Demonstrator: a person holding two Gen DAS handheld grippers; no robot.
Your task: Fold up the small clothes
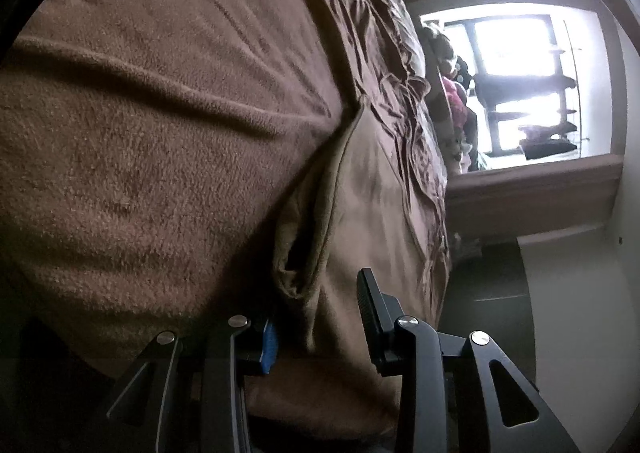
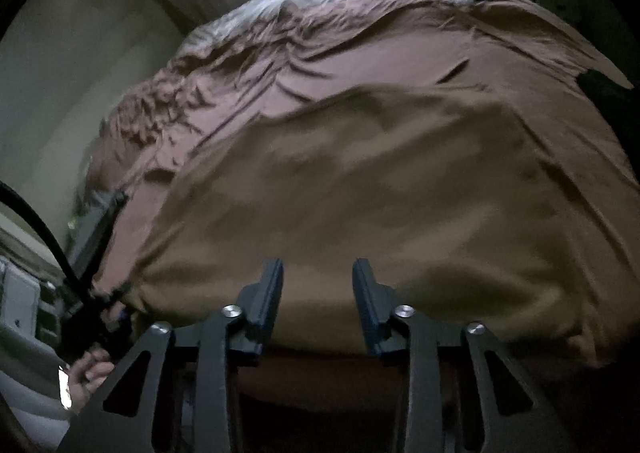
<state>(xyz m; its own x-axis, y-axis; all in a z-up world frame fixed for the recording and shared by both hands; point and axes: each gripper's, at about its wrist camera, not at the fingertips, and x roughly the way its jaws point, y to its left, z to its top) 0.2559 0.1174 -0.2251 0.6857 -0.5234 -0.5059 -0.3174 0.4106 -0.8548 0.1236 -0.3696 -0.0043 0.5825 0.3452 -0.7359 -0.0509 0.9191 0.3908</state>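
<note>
Hovering both my tongs, left and right, spread and empty over the tan garment on the brown-blanketed bed; a window beyond.

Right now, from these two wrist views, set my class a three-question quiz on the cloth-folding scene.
1. True or false: the right gripper clamps the tan garment.
2. What lies under the garment? A) glass table B) brown bedspread C) tiled floor
3. In the left wrist view, what passes between the left gripper's fingers?

Key: 1 false, its jaws stand apart, gripping nothing. 2 B. 3 The garment's folded edge, unpinched.
</note>
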